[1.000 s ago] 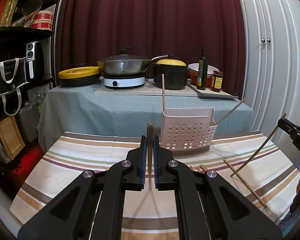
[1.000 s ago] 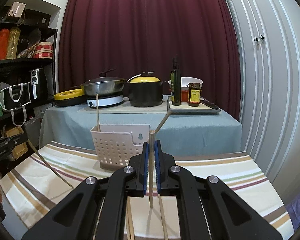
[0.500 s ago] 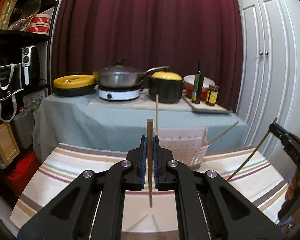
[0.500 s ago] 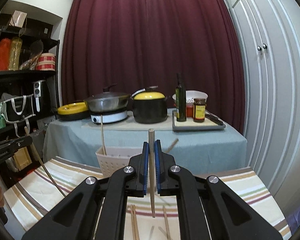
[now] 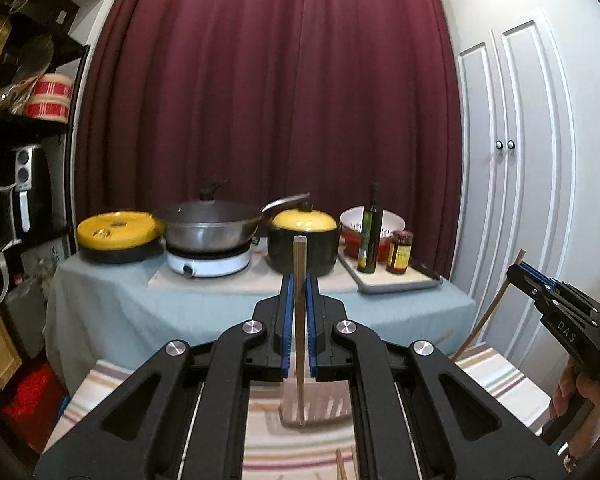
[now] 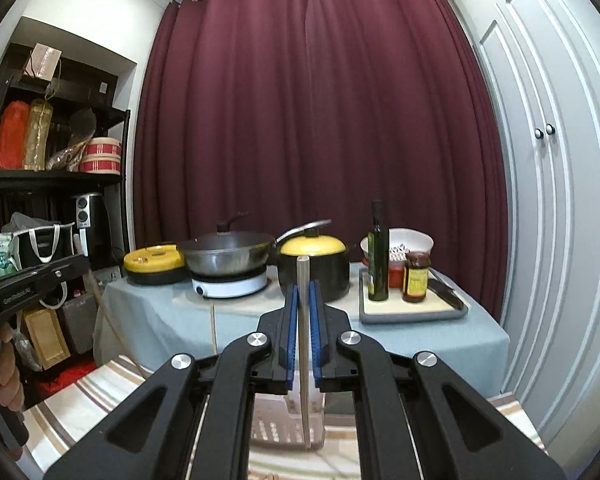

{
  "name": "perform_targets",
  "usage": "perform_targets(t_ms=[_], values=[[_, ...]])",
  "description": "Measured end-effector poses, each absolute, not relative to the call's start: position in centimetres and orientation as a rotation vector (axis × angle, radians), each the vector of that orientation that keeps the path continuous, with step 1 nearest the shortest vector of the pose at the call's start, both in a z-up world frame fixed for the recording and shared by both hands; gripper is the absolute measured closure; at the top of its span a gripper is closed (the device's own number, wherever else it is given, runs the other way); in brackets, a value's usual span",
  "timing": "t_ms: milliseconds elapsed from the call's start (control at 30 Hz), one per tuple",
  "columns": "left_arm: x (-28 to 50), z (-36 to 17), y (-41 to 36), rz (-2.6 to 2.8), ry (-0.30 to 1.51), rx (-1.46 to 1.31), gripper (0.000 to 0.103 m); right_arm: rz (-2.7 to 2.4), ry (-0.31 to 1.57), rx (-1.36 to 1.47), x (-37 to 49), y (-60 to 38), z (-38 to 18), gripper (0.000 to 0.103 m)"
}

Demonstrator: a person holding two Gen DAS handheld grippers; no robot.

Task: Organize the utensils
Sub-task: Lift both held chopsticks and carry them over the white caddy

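Observation:
My left gripper (image 5: 299,280) is shut on a wooden chopstick (image 5: 299,252) that stands upright between its blue pads. Its lower end hangs over the white perforated basket (image 5: 326,404), seen low between the fingers. My right gripper (image 6: 304,288) is shut on a second chopstick (image 6: 303,272), also upright, above the same basket (image 6: 276,428). One thin chopstick (image 6: 213,328) stands in the basket. In the left wrist view the right gripper (image 5: 514,270) shows at the right edge with its slanted stick (image 5: 488,312). The left gripper (image 6: 80,264) shows at the left edge of the right wrist view.
A striped cloth (image 5: 268,448) covers the near table, with loose chopstick ends (image 5: 340,464) at the bottom. Behind stands a grey-clothed table (image 5: 112,292) with a wok (image 5: 208,228), a yellow-lidded pot (image 5: 304,240), bottle and jars. Shelves stand left, white cupboard doors right.
Both grippers have risen and closed in on the basket, which has dropped low in both views. Each still holds its chopstick upright.

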State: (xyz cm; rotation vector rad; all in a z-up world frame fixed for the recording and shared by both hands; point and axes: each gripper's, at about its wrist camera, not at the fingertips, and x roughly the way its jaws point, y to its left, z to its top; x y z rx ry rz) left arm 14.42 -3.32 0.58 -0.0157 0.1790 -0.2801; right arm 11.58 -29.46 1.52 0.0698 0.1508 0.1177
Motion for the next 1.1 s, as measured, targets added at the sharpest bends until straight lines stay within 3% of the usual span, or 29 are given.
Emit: perform_targets(t_ms=[333,1100], values=[[19.5,2.1,-5.0,-0.278,0.15,-0.014,0.096,0.141,0.097,0.067,15.8,-28.7,2.9,0.096],[27.1,-3.7,-5.9,-0.276,0.273,-0.006,0.096,0.134,0.101,0.07,25.7,-27.5,-2.5,0.096]])
